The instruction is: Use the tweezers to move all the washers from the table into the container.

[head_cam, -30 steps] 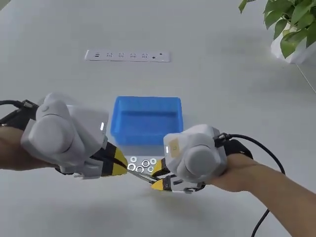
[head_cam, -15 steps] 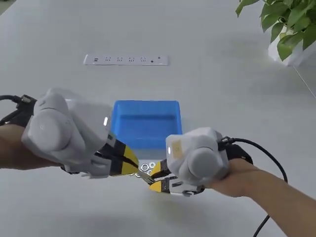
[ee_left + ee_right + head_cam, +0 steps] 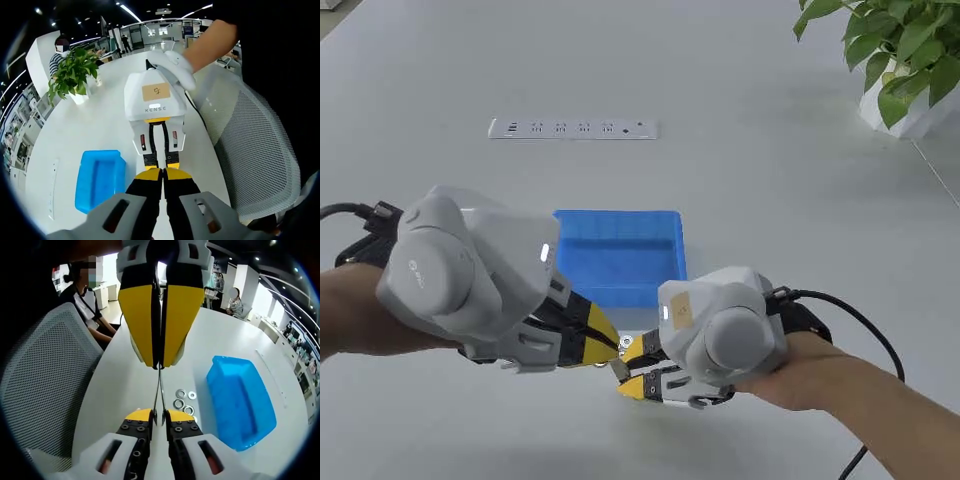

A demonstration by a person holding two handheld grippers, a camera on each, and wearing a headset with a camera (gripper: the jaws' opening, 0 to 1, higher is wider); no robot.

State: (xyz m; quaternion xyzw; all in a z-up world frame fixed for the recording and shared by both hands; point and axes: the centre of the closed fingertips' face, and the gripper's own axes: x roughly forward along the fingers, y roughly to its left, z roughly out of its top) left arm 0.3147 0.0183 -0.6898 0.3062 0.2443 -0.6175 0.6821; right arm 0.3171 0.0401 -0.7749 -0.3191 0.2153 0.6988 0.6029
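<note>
Tweezers (image 3: 160, 390) held off the tabletop (image 3: 120, 390), spanning both claws: right claw (image 3: 159, 416) clamped on one end, left claw (image 3: 160, 365) shut on the other. Washers (image 3: 183, 401) loose on tabletop just beside blue container (image 3: 225, 405), on its near-edge side; container interior bare.

Judged step: regrasp of tweezers, no washer picked yet. Next move: free one end, aim tips at a washer.

Head view: washers largely hidden behind claws. Count uncertain. Unclear which end carries the tips.

The white body of the right gripper (image 3: 161, 161) has small grey letters that look like "KENSE"; just above them sits a tan sticker (image 3: 156, 92) with a mark too small to read; in the head view the left gripper (image 3: 608, 345) has tiny grey print on its round side, too small to read.
</note>
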